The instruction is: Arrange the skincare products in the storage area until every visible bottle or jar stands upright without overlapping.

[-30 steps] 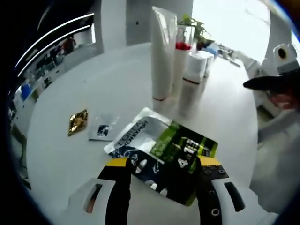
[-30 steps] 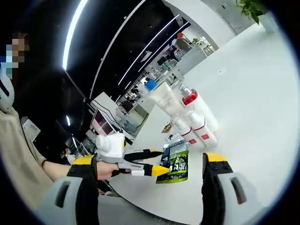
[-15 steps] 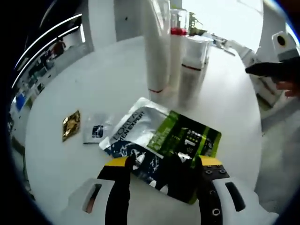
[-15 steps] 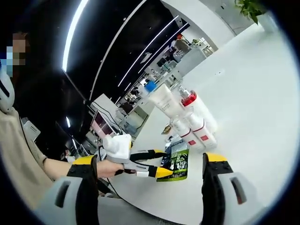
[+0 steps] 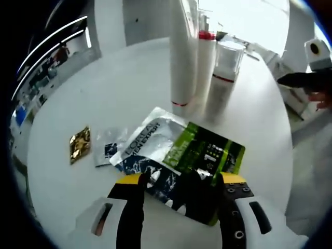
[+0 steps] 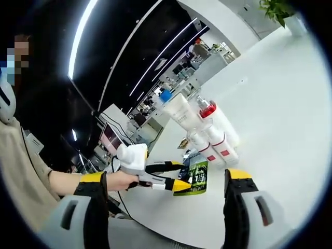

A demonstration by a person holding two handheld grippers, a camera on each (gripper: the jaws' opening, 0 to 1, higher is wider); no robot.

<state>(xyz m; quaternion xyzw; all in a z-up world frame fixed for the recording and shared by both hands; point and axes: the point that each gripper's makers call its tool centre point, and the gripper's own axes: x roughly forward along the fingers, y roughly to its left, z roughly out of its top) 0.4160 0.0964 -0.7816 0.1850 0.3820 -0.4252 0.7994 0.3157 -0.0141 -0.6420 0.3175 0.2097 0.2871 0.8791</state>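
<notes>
Left gripper view: on the white bench (image 5: 129,98) a tall white tube (image 5: 182,52), a red-capped pump bottle (image 5: 205,62) and a clear-capped bottle (image 5: 222,78) stand upright together; the left gripper (image 5: 179,181), jaws wide, straddles the near edge of a flat green-and-silver sachet (image 5: 181,155), beside a small clear sachet (image 5: 106,150) and a gold sachet (image 5: 79,144). Right gripper view: the right gripper (image 6: 168,179) hangs above the bench with jaws wide and empty, the bottles clustered well beyond it.
</notes>
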